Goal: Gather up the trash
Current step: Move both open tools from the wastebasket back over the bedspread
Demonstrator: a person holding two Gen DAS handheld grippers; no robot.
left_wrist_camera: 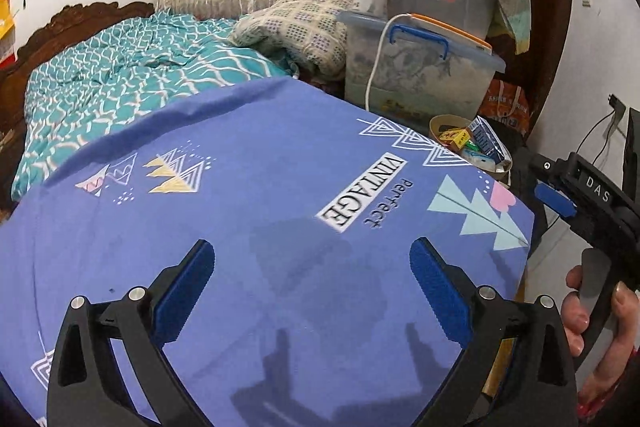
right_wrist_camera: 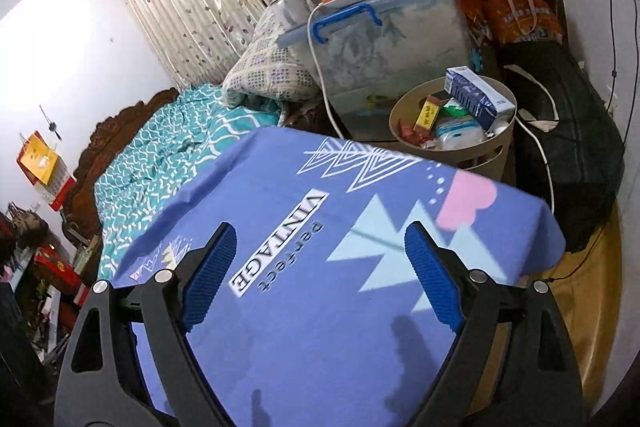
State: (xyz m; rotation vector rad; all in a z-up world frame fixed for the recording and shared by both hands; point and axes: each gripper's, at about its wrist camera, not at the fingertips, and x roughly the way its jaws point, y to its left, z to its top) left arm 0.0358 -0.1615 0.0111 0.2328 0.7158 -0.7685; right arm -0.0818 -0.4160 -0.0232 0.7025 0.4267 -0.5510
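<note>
1. Trash fills the round beige bin (right_wrist_camera: 494,147), which stands just past the far right corner of the table; in the left wrist view only part of the bin (left_wrist_camera: 436,126) shows beyond that corner.
2. We see in it a blue and white carton (right_wrist_camera: 478,93) leaning on the rim, a yellow and red packet (right_wrist_camera: 427,115), some red wrappers (right_wrist_camera: 408,135) and a clear plastic pack (right_wrist_camera: 456,133) (the smaller bits are too jumbled to name).
3. We hold the left gripper (left_wrist_camera: 312,293) over the near part of the table, its blue pads spread wide with nothing between them.
4. We hold the right gripper (right_wrist_camera: 320,277) over the table's right half, released as well, jaws apart and empty; in the left wrist view this right gripper (left_wrist_camera: 556,199) sits off the table's right edge, with our hand (left_wrist_camera: 600,327) on its handle.
5. Across the table lies a purple-blue cloth (left_wrist_camera: 240,227) printed with triangles and the words "perfect VINTAGE", bare of trash as far as we can see.
6. Beyond the far edge sit a bed with a teal patterned cover (left_wrist_camera: 120,83), a folded checked quilt (left_wrist_camera: 304,23) and a clear storage box (right_wrist_camera: 396,35) with a blue handle.
7. A white cable (right_wrist_camera: 320,79) hangs over that box.
</note>
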